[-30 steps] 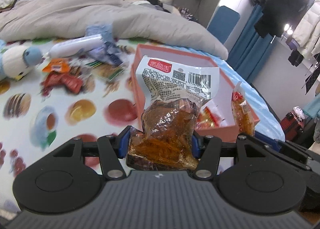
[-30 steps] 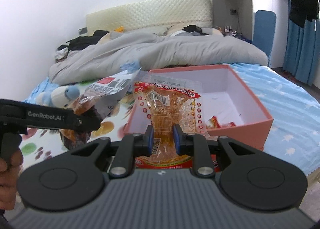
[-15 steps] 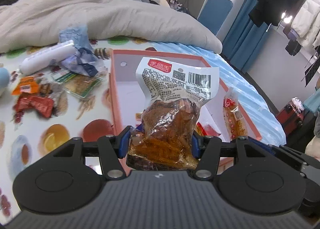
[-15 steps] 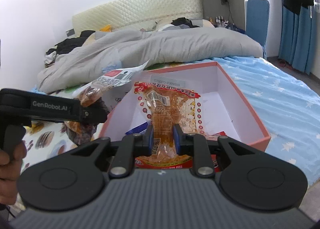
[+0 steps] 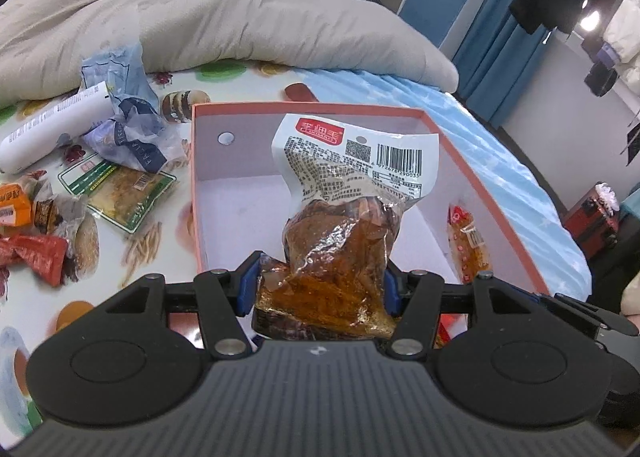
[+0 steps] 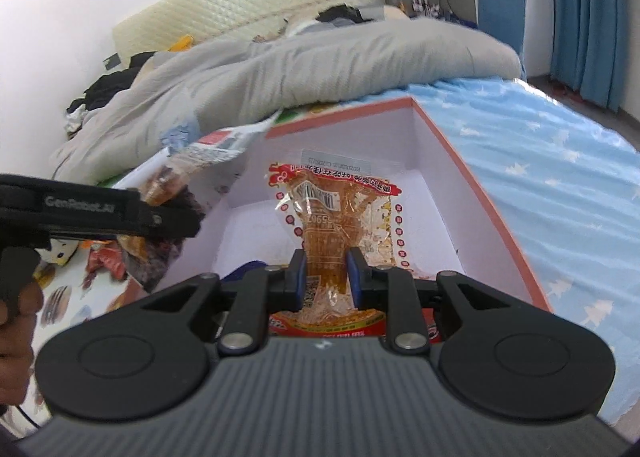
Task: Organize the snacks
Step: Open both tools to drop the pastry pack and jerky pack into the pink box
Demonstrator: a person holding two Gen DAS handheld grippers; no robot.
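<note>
Left wrist view is showing me my left gripper (image 5: 320, 285) pinching a brown snack pouch (image 5: 336, 253) between its blue pads, the pouch standing up over the near edge of the pink box (image 5: 308, 109). Loose snacks (image 5: 120, 185) are lying on the bedspread left of the box. The right wrist view is giving me what that one only glimpses: my right gripper (image 6: 326, 277) squeezing an orange snack packet (image 6: 340, 213) above the box's white interior, plus a hand (image 6: 16, 321) gripping the left tool.
</note>
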